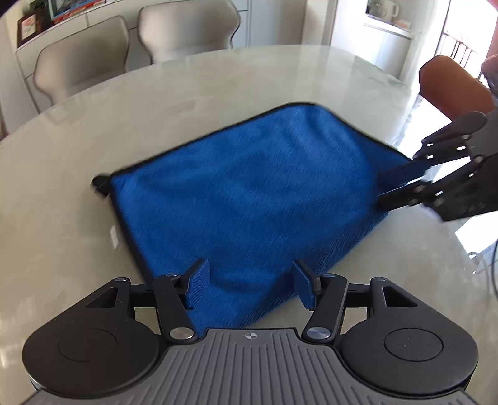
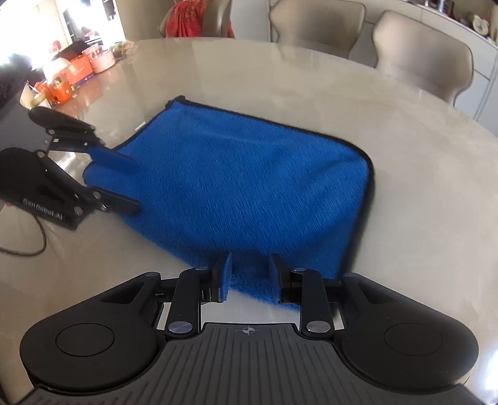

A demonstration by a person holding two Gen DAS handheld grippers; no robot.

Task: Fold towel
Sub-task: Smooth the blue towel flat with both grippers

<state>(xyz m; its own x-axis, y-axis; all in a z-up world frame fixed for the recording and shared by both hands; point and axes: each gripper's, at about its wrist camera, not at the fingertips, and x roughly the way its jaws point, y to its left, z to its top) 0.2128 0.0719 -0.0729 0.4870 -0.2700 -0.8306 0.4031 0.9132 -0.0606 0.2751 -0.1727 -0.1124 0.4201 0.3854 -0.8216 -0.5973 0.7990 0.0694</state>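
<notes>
While both grippers stand at the near edge of the towel (image 1: 249, 187), the fold turns on one relation: the cloth lies ahead of each tool, spreading away toward the upper centre of both frames, with its far bound edge running across the table (image 1: 218, 81) well apart from the fingertips. Its long axis appears to run roughly from one gripper to the other, so the near edge is shared between them and neither is clearly nearer; this is a judgement, since motion blur softens the outline. In the left wrist view, the left gripper (image 1: 249, 285) sits at lower centre with its jaws spread wide, blue pads flanking a near corner, nothing clamped. The right gripper (image 1: 401, 183) enters from the right edge of that frame, jaws likewise parted, fingers reaching over the towel's right-hand corner. In the right wrist view, the right gripper (image 2: 249, 280) shows the same unclenched stance over the near corner at lower centre, and the left gripper (image 2: 118, 183) comes in from the left edge, jaws apart, straddling the towel (image 2: 249, 187) margin. Both tools are held low and nearly level, angled inward toward each other. Whether any pad touches the cloth cannot be told. The towel lies flat on the table, possibly already doubled. Chairs (image 1: 186, 28) stand beyond the far rim.
</notes>
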